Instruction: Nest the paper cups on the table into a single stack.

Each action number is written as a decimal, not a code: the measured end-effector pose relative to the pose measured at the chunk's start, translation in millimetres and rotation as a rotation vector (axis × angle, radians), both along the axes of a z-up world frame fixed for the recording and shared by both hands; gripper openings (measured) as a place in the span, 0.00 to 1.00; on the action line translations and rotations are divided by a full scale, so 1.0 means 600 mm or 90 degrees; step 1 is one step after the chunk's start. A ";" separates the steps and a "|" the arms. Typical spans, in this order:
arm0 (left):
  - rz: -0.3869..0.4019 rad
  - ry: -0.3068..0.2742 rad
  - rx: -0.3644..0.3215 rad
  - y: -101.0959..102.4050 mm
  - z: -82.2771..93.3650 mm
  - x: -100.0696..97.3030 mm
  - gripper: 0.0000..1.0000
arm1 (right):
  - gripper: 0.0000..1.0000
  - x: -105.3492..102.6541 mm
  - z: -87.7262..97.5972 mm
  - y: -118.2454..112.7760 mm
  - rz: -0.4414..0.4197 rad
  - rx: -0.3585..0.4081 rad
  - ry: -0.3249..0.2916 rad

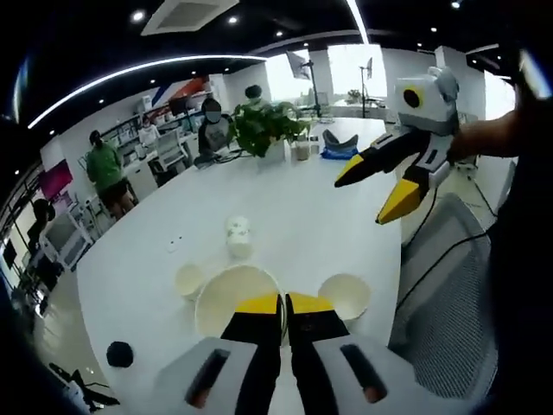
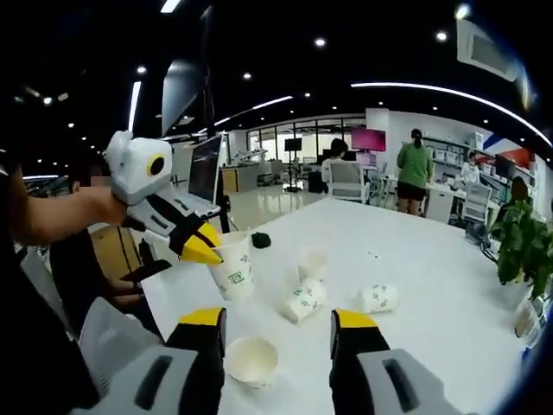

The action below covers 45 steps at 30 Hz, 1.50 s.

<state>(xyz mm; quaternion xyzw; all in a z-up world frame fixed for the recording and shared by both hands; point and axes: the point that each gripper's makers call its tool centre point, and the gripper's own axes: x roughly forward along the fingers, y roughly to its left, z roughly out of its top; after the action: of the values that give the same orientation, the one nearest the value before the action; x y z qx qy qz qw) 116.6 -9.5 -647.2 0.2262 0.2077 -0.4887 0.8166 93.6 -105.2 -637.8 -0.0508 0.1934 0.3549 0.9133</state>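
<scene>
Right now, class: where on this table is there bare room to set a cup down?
Free: the white table between the cups and the potted plant. Crowded: around the lying cups, the upright cup and the left gripper.

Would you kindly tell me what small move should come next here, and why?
Probably lower the right claw around the upright empty cup and shut on it. That claw is open, with the cup standing on the table between its jaws, while the left claw holds another cup by the rim, ready to nest.
</scene>
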 end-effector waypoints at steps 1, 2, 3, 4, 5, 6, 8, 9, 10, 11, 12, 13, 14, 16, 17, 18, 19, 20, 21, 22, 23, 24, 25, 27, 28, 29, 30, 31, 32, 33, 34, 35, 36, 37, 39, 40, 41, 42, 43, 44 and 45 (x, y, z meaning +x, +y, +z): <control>-0.005 -0.006 0.006 -0.003 0.003 -0.004 0.00 | 0.45 0.002 0.004 0.002 0.001 0.002 -0.001; -0.010 -0.014 0.013 -0.007 0.007 -0.010 0.00 | 0.43 0.003 0.010 0.005 0.001 0.005 -0.001; -0.012 -0.017 0.014 -0.009 0.008 -0.011 0.00 | 0.42 0.004 0.011 0.006 0.001 0.007 -0.001; -0.017 -0.023 0.017 -0.012 0.012 -0.015 0.00 | 0.41 0.004 0.017 0.010 0.003 0.013 -0.002; -0.024 -0.029 0.022 -0.015 0.016 -0.020 0.00 | 0.41 0.005 0.022 0.012 0.003 0.016 -0.002; -0.027 -0.031 0.022 -0.017 0.018 -0.023 0.00 | 0.40 0.006 0.025 0.014 0.002 0.019 0.000; -0.039 -0.037 0.023 -0.029 0.029 -0.037 0.00 | 0.38 0.006 0.035 0.019 0.003 0.028 -0.001; -0.042 -0.039 0.024 -0.035 0.034 -0.043 0.00 | 0.38 0.006 0.041 0.021 0.001 0.035 -0.001; -0.048 -0.041 0.025 -0.044 0.040 -0.052 0.00 | 0.36 0.006 0.042 0.022 0.001 0.036 -0.001; -0.057 -0.045 0.030 -0.051 0.044 -0.060 0.00 | 0.35 0.006 0.047 0.025 0.001 0.040 0.001; -0.062 -0.050 0.035 -0.049 0.041 -0.058 0.00 | 0.34 0.006 0.050 0.026 0.001 0.044 0.001; -0.069 -0.053 0.044 -0.051 0.039 -0.061 0.00 | 0.34 0.006 0.052 0.027 0.001 0.047 0.001; -0.074 -0.056 0.050 -0.054 0.040 -0.067 0.00 | 0.33 0.006 0.053 0.028 0.001 0.049 0.002; -0.086 -0.057 0.059 -0.060 0.039 -0.076 0.00 | 0.31 0.007 0.055 0.029 0.002 0.054 0.005; -0.090 -0.057 0.061 -0.063 0.039 -0.079 0.00 | 0.30 0.006 0.055 0.030 0.004 0.057 0.006; -0.093 -0.058 0.063 -0.062 0.038 -0.080 0.00 | 0.29 0.006 0.055 0.031 0.004 0.058 0.008; -0.099 -0.057 0.064 -0.066 0.037 -0.084 0.00 | 0.28 0.004 0.056 0.034 0.007 0.060 0.011; -0.105 -0.057 0.066 -0.070 0.036 -0.088 0.00 | 0.28 0.003 0.057 0.036 0.009 0.063 0.011; -0.109 -0.057 0.067 -0.073 0.036 -0.091 0.00 | 0.27 0.002 0.057 0.038 0.010 0.066 0.013; -0.113 -0.059 0.070 -0.076 0.035 -0.095 0.00 | 0.26 0.000 0.057 0.040 0.012 0.068 0.015; -0.124 -0.064 0.079 -0.080 0.033 -0.100 0.00 | 0.25 -0.002 0.056 0.044 0.015 0.067 0.017; -0.129 -0.065 0.083 -0.082 0.031 -0.102 0.00 | 0.24 -0.003 0.056 0.047 0.017 0.066 0.017; -0.135 -0.067 0.087 -0.084 0.030 -0.104 0.00 | 0.23 -0.004 0.056 0.050 0.020 0.066 0.018; -0.149 -0.070 0.096 -0.090 0.024 -0.109 0.00 | 0.22 -0.006 0.056 0.057 0.025 0.066 0.019; -0.154 -0.071 0.099 -0.092 0.021 -0.110 0.00 | 0.22 -0.006 0.055 0.060 0.027 0.065 0.019; -0.159 -0.071 0.100 -0.095 0.020 -0.113 0.00 | 0.22 -0.006 0.054 0.062 0.030 0.062 0.019; -0.162 -0.071 0.103 -0.098 0.019 -0.115 0.00 | 0.21 -0.006 0.053 0.064 0.031 0.060 0.019; -0.167 -0.072 0.105 -0.100 0.018 -0.118 0.00 | 0.20 -0.006 0.050 0.065 0.033 0.057 0.020; -0.175 -0.073 0.109 -0.102 0.015 -0.119 0.00 | 0.19 -0.006 0.048 0.068 0.035 0.052 0.022; -0.179 -0.074 0.113 -0.104 0.014 -0.122 0.00 | 0.19 -0.007 0.046 0.070 0.038 0.049 0.022; -0.185 -0.077 0.117 -0.105 0.013 -0.124 0.00 | 0.18 -0.007 0.044 0.071 0.039 0.044 0.024; -0.191 -0.079 0.123 -0.106 0.012 -0.126 0.00 | 0.17 -0.008 0.041 0.071 0.040 0.041 0.026; -0.197 -0.081 0.130 -0.106 0.008 -0.128 0.00 | 0.16 -0.008 0.036 0.072 0.042 0.034 0.030; -0.201 -0.082 0.132 -0.107 0.007 -0.129 0.00 | 0.15 -0.008 0.033 0.072 0.043 0.029 0.031; -0.207 -0.079 0.130 -0.106 0.003 -0.131 0.00 | 0.13 -0.009 0.027 0.071 0.044 0.017 0.031; -0.210 -0.078 0.129 -0.106 0.003 -0.132 0.00 | 0.13 -0.010 0.025 0.071 0.045 0.013 0.032; -0.214 -0.077 0.130 -0.107 0.002 -0.135 0.00 | 0.13 -0.011 0.020 0.072 0.048 0.007 0.035; -0.216 -0.077 0.130 -0.108 0.001 -0.137 0.00 | 0.12 -0.012 0.018 0.072 0.050 0.002 0.037; -0.219 -0.076 0.129 -0.109 0.000 -0.139 0.00 | 0.11 -0.014 0.011 0.072 0.055 -0.009 0.041; -0.220 -0.075 0.130 -0.110 0.001 -0.140 0.00 | 0.10 -0.015 0.007 0.072 0.059 -0.018 0.042; -0.222 -0.077 0.131 -0.110 0.000 -0.141 0.00 | 0.10 -0.017 0.002 0.072 0.061 -0.030 0.045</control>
<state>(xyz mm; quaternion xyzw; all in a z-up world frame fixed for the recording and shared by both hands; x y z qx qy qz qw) 32.2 -75.7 -647.1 0.3694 0.1650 -0.5843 0.7035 83.7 -62.0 -636.9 -0.0693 0.2312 0.3954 0.8863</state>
